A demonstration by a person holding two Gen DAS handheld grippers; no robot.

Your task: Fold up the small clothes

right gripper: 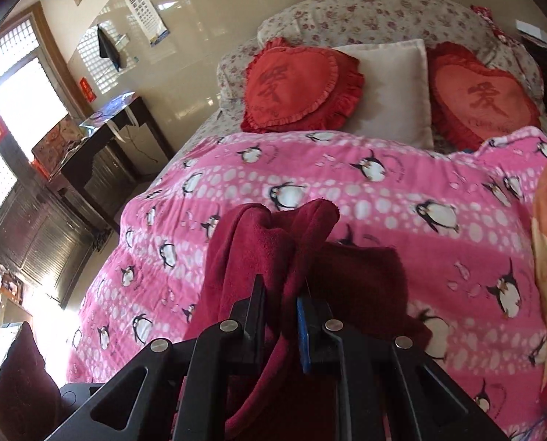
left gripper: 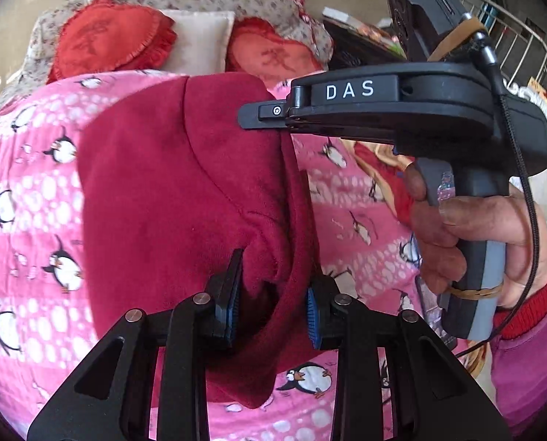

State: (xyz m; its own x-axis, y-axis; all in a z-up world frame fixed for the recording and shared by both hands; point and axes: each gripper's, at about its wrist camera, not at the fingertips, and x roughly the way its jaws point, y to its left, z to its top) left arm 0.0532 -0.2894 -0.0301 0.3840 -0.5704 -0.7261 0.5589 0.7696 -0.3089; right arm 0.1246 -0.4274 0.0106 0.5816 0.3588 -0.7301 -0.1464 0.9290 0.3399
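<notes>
A dark red fleece garment (left gripper: 170, 198) hangs lifted over the pink penguin blanket (left gripper: 27, 220) on the bed. My left gripper (left gripper: 273, 301) is shut on a bunched edge of the garment near its lower right corner. My right gripper (left gripper: 270, 115) shows in the left wrist view from the side, pinching the garment's upper right edge. In the right wrist view my right gripper (right gripper: 281, 316) is shut on a fold of the same red garment (right gripper: 266, 242), which bunches above the jaws and drapes down over the blanket (right gripper: 383, 198).
Two red heart cushions (right gripper: 299, 84) (right gripper: 483, 99) and a white pillow (right gripper: 394, 84) lie at the bed's head against a floral bolster (right gripper: 383, 14). A dark wooden desk (right gripper: 100, 139) stands left of the bed. A metal rail (left gripper: 531, 47) is at right.
</notes>
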